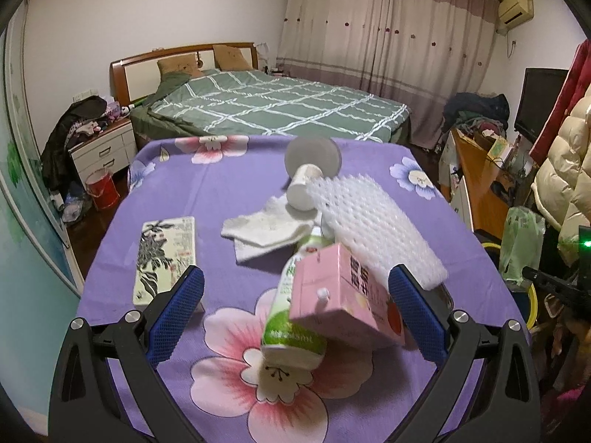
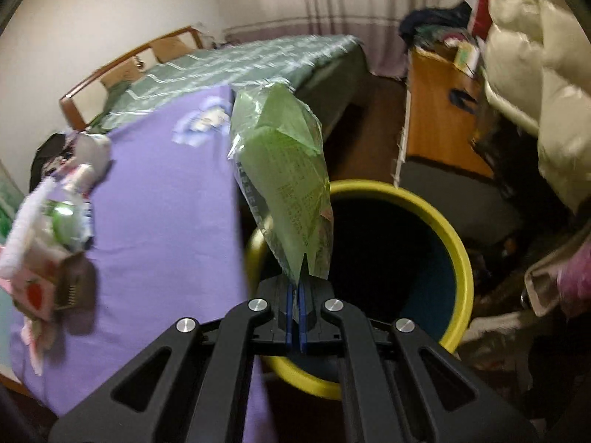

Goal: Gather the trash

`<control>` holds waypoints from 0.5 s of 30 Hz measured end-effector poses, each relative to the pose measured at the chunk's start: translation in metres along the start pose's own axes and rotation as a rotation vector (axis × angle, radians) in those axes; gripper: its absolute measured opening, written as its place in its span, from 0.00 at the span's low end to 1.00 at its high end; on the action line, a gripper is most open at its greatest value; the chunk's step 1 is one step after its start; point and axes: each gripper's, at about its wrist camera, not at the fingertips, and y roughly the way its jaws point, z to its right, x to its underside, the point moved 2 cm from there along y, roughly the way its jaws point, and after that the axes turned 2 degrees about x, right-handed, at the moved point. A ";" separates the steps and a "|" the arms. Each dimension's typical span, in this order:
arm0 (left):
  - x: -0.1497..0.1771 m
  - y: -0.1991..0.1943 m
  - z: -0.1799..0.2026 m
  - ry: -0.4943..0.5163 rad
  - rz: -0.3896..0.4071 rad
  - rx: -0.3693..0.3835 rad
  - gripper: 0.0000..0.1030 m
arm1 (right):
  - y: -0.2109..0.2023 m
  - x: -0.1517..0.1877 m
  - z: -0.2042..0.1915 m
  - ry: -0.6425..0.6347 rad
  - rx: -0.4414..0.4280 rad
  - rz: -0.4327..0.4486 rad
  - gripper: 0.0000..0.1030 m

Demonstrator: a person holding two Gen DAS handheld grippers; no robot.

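Trash lies heaped on the purple flowered cloth point(image 1: 229, 199) ahead of the left gripper point(image 1: 295, 295), whose jaws stand wide apart and grip nothing. Between the two blue pads sits a pink carton point(image 1: 343, 295), tipped over a green-and-white bottle point(image 1: 293, 317) that lies on its side. The carton is nearer the right-hand pad, the bottle nearer the middle of the gap. Both look empty and light; the carton's flat card sides should give a sure hold across its width, while the round plastic bottle could roll or slip unless taken square across its body. Just beyond the jaws lie a white foam net point(image 1: 373, 225), soft and springy, and a crumpled white tissue point(image 1: 266, 232), limp enough to be pinched anywhere. Farther off a paper cup point(image 1: 304, 190) lies on its side, thin-walled and easily crushed. Off to the left of the jaws rests a flat patterned box point(image 1: 164, 258); whether it counts as trash I cannot say.

From the right wrist, the right gripper point(image 2: 295, 295) has its jaws pressed together on the edge of a green plastic wrapper point(image 2: 284, 181), which stands up ahead of the fingertips. It is filmy, weightless and slick, so a pinch on a folded edge, as here, seems wisest. Beyond and below the jaws gapes the yellow-rimmed bin point(image 2: 458, 258), with the wrapper seemingly over its near rim, well placed for a drop.
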 end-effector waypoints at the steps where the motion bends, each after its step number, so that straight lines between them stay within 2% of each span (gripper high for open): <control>1: 0.001 0.002 0.001 0.001 -0.005 0.001 0.95 | 0.005 0.003 0.004 0.008 0.010 -0.014 0.03; 6: 0.006 0.014 0.009 0.016 -0.038 0.010 0.95 | 0.023 0.009 0.010 0.031 0.039 -0.054 0.06; 15: 0.008 0.029 0.021 0.031 -0.065 0.035 0.95 | 0.020 0.009 0.012 0.034 0.024 -0.044 0.11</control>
